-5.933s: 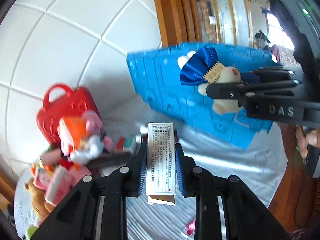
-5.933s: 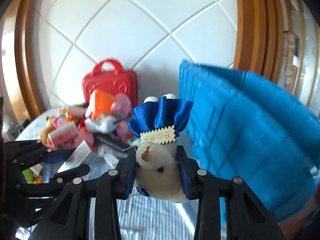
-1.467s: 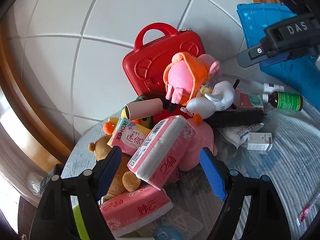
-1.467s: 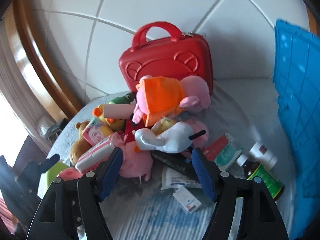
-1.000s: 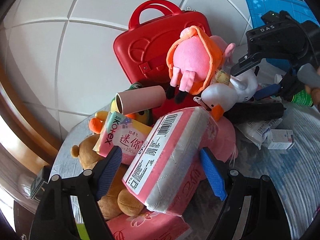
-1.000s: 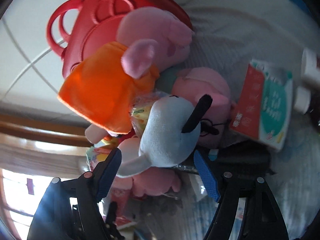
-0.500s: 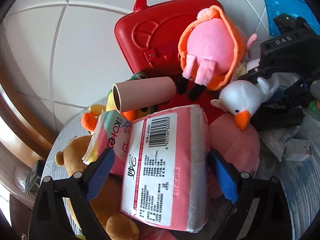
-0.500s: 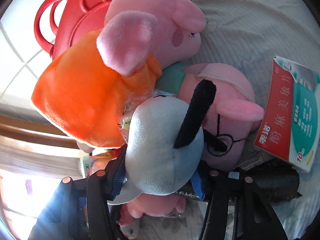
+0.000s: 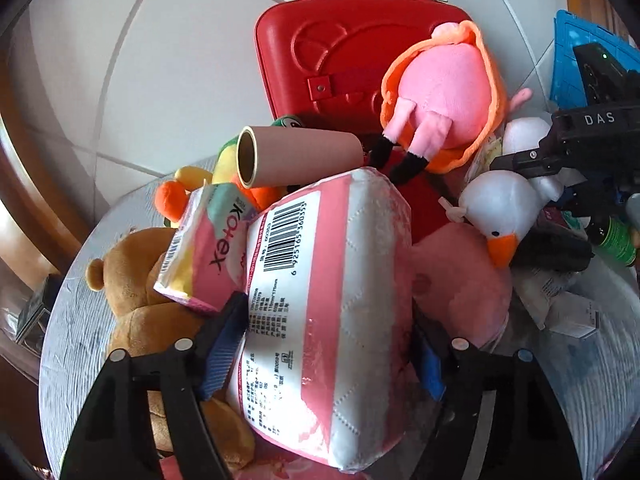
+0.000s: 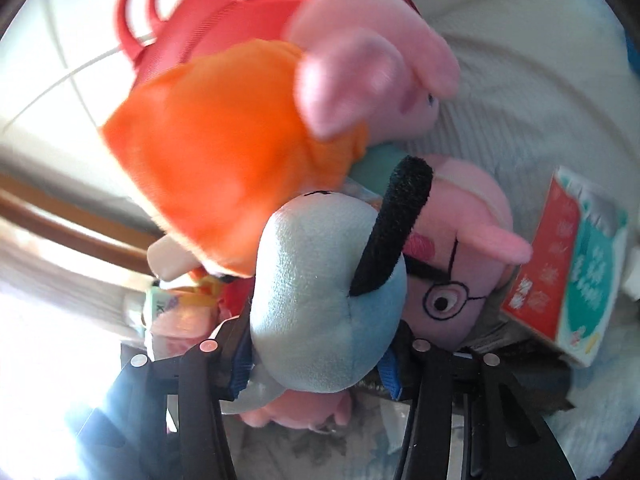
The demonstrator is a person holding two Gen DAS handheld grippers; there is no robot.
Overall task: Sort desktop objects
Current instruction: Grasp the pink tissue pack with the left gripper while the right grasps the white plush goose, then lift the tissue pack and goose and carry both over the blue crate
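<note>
Cluttered worktop (image 9: 68,320) | left claw (image 9: 324,344) closing around pink tissue pack (image 9: 320,312) (top of pile) | right claw (image 10: 316,356) clenching white goose plush (image 10: 320,292), lifting it for sorting

Pink tissue pack (image 9: 320,312) – white goose plush (image 10: 324,304)
</note>
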